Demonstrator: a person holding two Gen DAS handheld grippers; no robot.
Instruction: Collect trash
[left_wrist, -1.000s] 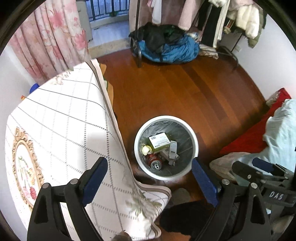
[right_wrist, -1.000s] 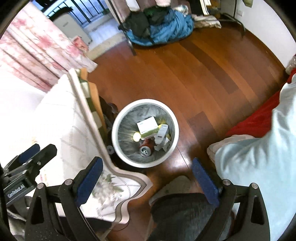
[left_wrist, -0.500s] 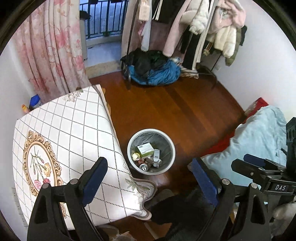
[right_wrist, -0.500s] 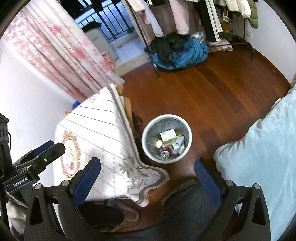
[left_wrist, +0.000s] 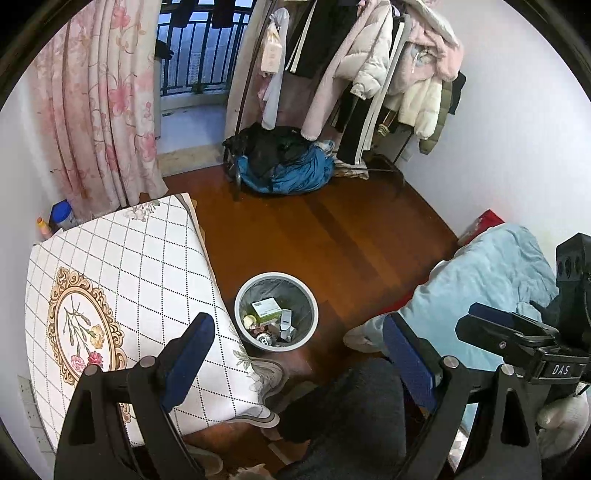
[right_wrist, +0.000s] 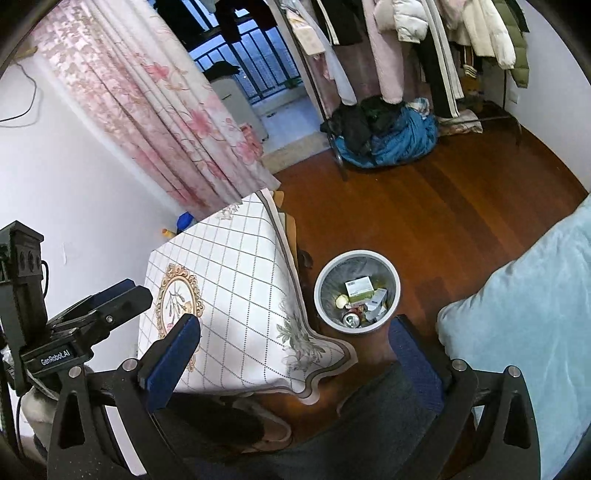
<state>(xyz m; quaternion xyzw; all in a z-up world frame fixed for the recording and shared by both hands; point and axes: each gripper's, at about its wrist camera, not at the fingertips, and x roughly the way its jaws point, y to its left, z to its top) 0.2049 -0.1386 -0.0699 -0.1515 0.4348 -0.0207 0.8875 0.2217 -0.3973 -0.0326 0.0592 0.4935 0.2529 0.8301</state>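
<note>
My left gripper (left_wrist: 299, 354) and right gripper (right_wrist: 295, 354) hang spread and empty, high above the bin (left_wrist: 276, 310) on the floor beside the table (left_wrist: 122, 266). The trash (left_wrist: 267, 317) lies inside it. Collecting looks finished; next I'd search for strays.

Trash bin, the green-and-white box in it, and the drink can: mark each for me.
Trash bin (left_wrist: 313, 300): left wrist view, right rim.
Green-and-white box (left_wrist: 264, 307): left wrist view, top face.
Drink can (right_wrist: 351, 320): right wrist view, lid.
</note>
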